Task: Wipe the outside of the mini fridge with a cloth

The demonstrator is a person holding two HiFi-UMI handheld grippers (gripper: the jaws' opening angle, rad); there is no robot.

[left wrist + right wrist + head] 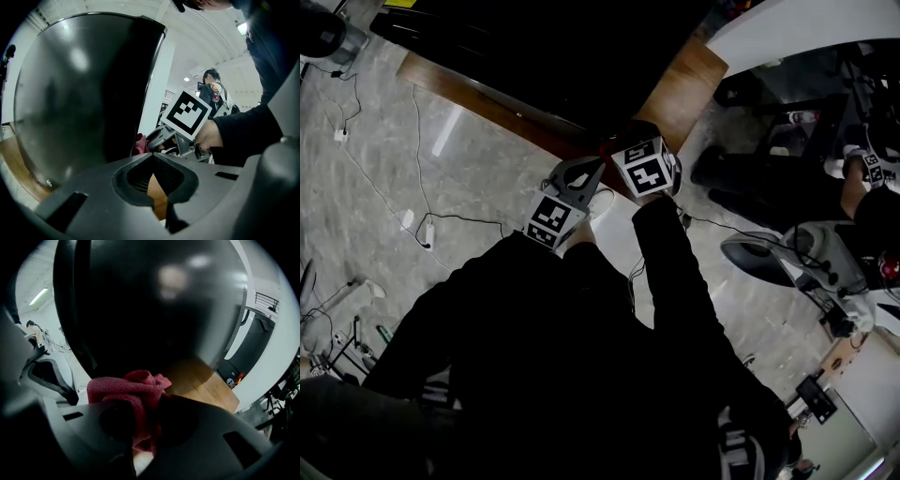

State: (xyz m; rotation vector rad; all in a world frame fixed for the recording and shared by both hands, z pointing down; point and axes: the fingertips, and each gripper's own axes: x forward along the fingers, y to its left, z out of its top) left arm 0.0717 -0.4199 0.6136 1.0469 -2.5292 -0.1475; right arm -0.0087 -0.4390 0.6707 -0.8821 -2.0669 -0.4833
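The scene is taken from above the person's head, steeply downward, with the mini fridge (553,56) at 12 o'clock and the left gripper (579,176) and right gripper (636,141) near centre. The left gripper view is set low and close beside the fridge and tilted upward, its black wall filling 9 to 12 o'clock. The right gripper view is brought nearer still, the fridge filling its upper frame. The cloth (133,387) and the wooden surface (206,385) are shared by both gripper views.
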